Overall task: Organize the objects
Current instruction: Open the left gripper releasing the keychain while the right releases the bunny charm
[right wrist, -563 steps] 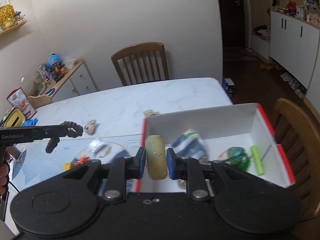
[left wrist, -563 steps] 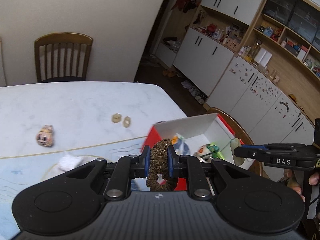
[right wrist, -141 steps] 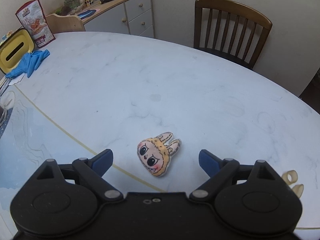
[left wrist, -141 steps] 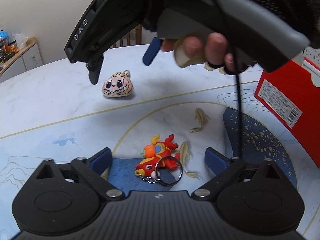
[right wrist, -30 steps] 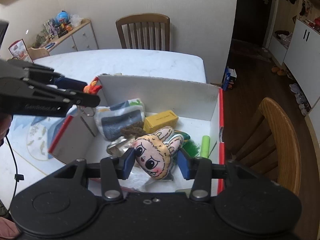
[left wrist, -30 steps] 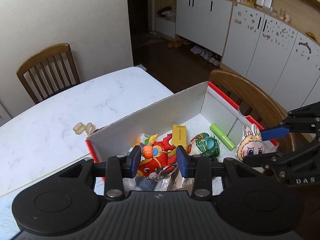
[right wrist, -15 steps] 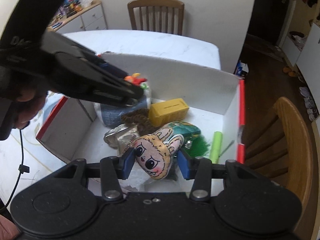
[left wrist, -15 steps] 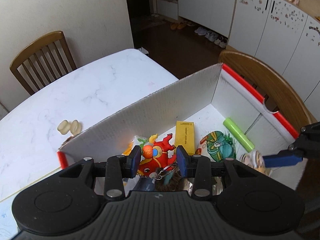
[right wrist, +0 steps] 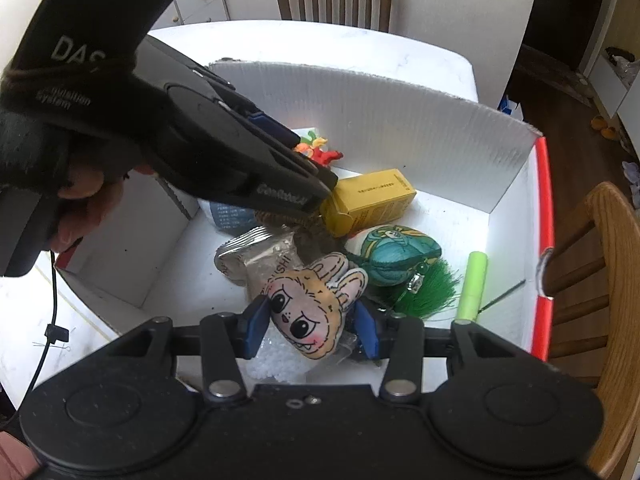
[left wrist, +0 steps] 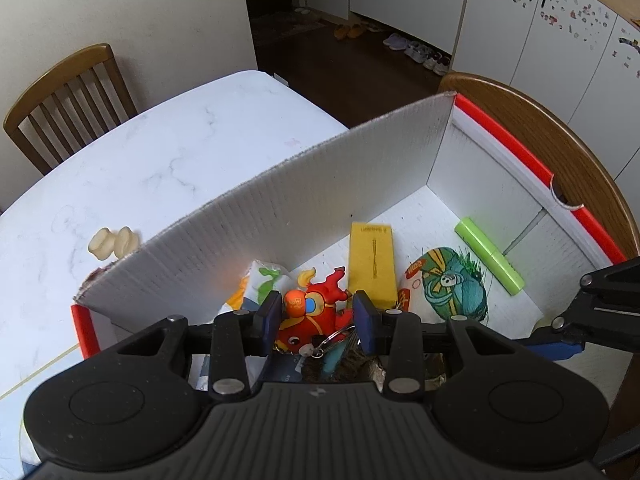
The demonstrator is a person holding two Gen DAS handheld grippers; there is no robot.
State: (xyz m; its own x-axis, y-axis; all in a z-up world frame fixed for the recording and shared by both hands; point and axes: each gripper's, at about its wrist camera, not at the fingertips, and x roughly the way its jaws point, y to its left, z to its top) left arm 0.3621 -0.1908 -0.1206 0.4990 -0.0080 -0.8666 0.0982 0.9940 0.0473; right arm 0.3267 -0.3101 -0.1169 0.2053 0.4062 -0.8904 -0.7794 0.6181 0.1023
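Over the white box point(left wrist: 360, 168), the left gripper point(left wrist: 316, 322) pinches a red fish keychain point(left wrist: 316, 314); at its 3 o'clock, the right gripper point(right wrist: 310, 326) pinches a bunny-face plush point(right wrist: 314, 306).

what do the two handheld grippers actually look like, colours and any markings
Both are matte black plastic with blue finger pads and silver pivot screws. The left gripper has a ribbed body. In the right wrist view its side carries white "DAS" and "GenRobot.AI" lettering, with a thin black cable hanging below. The right gripper has the same build.
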